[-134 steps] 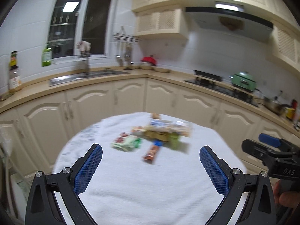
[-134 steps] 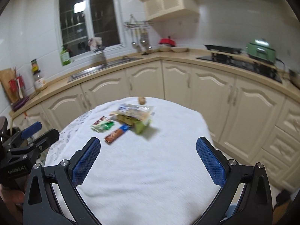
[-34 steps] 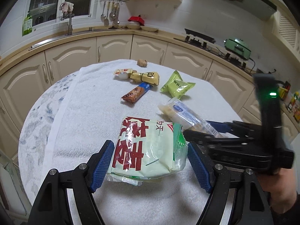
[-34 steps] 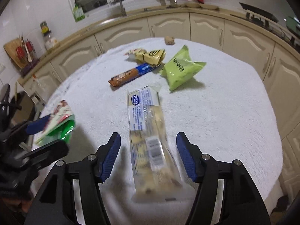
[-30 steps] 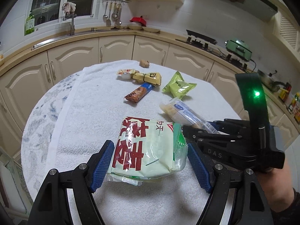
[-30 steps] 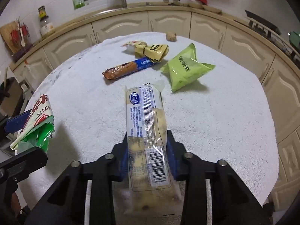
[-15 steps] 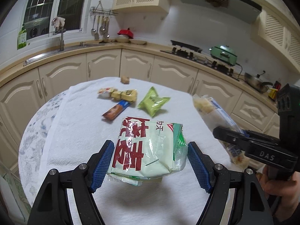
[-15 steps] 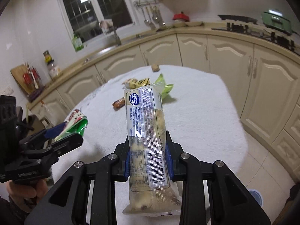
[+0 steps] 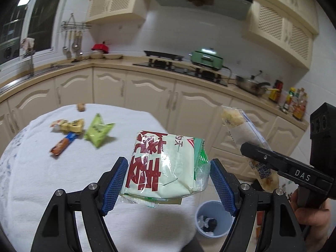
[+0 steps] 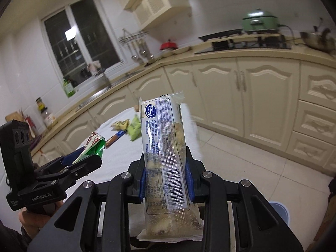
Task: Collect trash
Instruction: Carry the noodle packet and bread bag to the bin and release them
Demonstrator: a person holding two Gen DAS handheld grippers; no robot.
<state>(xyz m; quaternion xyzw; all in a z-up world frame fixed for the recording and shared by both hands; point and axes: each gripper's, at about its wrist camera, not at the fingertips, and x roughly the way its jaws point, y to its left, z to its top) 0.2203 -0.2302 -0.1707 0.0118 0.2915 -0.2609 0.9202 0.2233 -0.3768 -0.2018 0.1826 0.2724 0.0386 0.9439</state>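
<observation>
Left gripper [image 9: 168, 180] holds a pale green packet with red characters [image 9: 161, 166] between its blue-padded fingers [image 9: 114, 183], clamped on both side edges, lifted above the white-clothed tabletop [image 9: 63, 178] near its right edge. Right gripper [image 10: 166, 178] has its fingers closed narrow on a long clear-wrapped snack bar with a blue logo [image 10: 162, 142], standing nearly upright, barcode end low; in the left wrist view the same bar [image 9: 243, 138] sits tilted in the right gripper, off past the tabletop edge and over the floor. A light blue bin [image 9: 212, 218] stands on the floor below, just beside the tabletop, with some dark scraps inside; only its rim shows in the right wrist view [image 10: 280, 212]. Left on the tabletop, well apart from both grippers: a lime-green pouch [image 9: 97, 130], a yellow wrapper [image 9: 72, 126] touching a small pale wrapper to its left, an orange-and-blue bar wrapper [image 9: 63, 143], and a small brown lump [image 9: 81, 107] near the far edge.
</observation>
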